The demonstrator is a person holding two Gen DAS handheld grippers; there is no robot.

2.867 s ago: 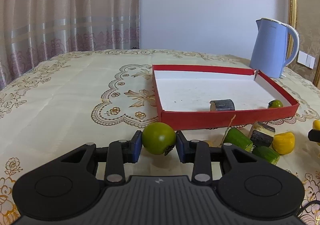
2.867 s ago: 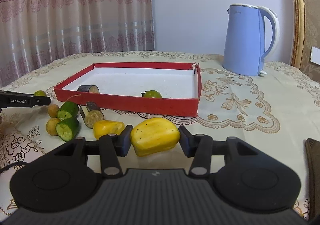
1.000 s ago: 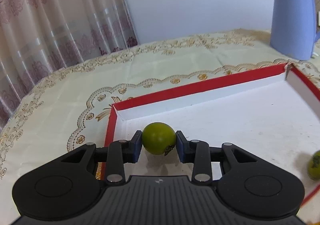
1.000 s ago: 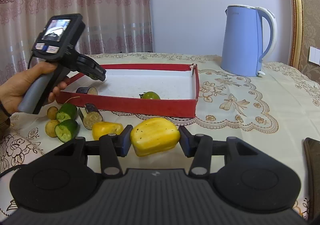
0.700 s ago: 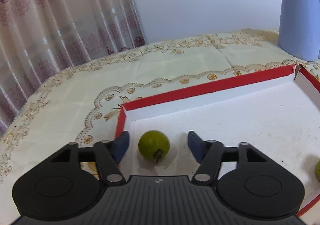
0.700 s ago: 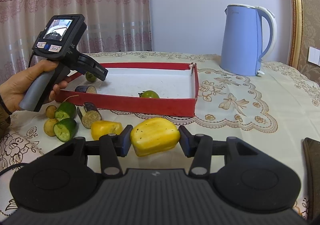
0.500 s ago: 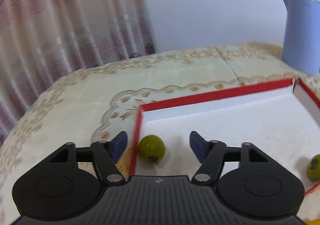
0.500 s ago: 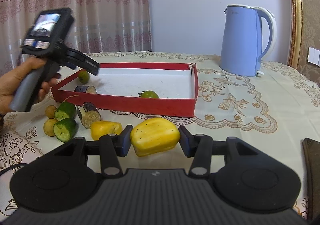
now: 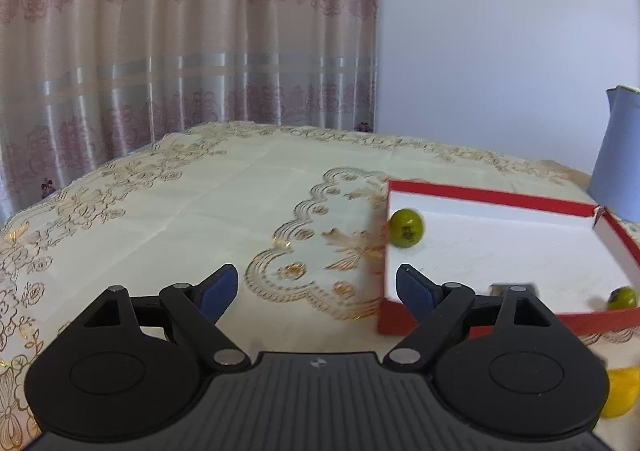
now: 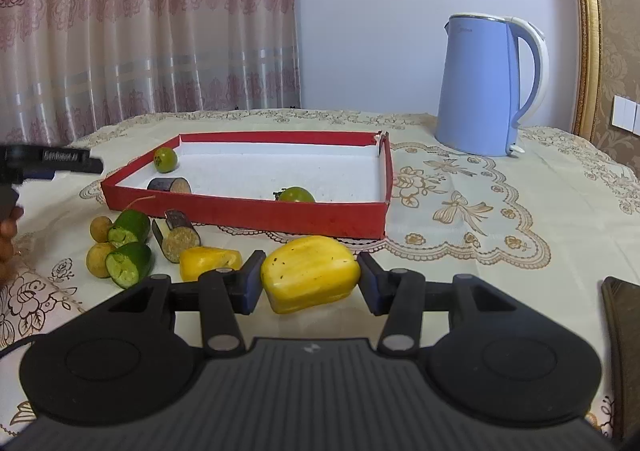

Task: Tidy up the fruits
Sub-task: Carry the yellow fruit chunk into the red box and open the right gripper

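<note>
A red tray (image 10: pixel 248 213) with a white floor holds a green tomato (image 10: pixel 165 159) in its far left corner, an eggplant slice (image 10: pixel 169 184) and a second green tomato (image 10: pixel 296 194). My right gripper (image 10: pixel 310 281) is shut on a yellow fruit piece (image 10: pixel 310 279), held just above the cloth in front of the tray. My left gripper (image 9: pixel 316 289) is open and empty, over the cloth left of the tray (image 9: pixel 480 197); the tomato (image 9: pixel 406 229) lies inside the tray's corner ahead of it.
Left of the tray lie cucumber pieces (image 10: pixel 130 261), an eggplant piece (image 10: pixel 180 237), two small round brown fruits (image 10: pixel 98 253) and another yellow piece (image 10: pixel 210 261). A blue kettle (image 10: pixel 486 85) stands at the back right. A dark object (image 10: pixel 622 351) lies at the right edge.
My left gripper opened, let go of the green tomato in the tray's corner, and drew back out to the left of the tray. My right gripper has kept still with the yellow piece.
</note>
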